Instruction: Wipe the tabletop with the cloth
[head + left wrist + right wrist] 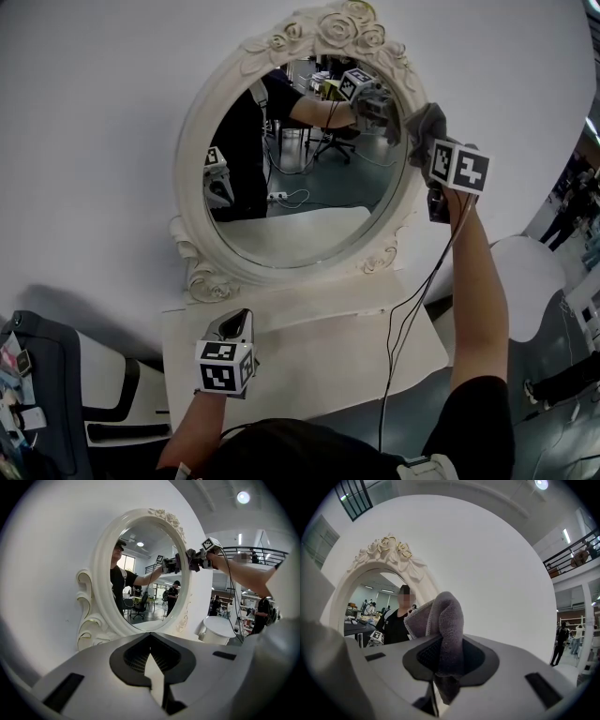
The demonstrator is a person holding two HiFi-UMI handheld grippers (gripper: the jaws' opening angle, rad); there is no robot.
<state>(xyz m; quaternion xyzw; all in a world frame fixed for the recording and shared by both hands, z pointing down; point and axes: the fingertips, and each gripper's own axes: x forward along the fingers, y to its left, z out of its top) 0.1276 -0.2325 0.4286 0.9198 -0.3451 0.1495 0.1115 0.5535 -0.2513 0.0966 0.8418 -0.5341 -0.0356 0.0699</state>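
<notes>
Now your right claw (443, 670) pinches the grey cloth (446, 616).
Mirror frame (192, 141) stands just ahead of it; your left claw (154, 670) is closed and empty, tabletop (328, 352) below.

Open-plan office hall: mirrored office chair (139, 605), mezzanine railing (269, 551).

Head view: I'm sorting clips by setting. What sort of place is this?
Probably a staged vanity corner inside a big open workspace: an ornate white oval mirror stands on a small white tabletop, its glass reflects office chairs, and a black mezzanine railing shows beyond.
</notes>
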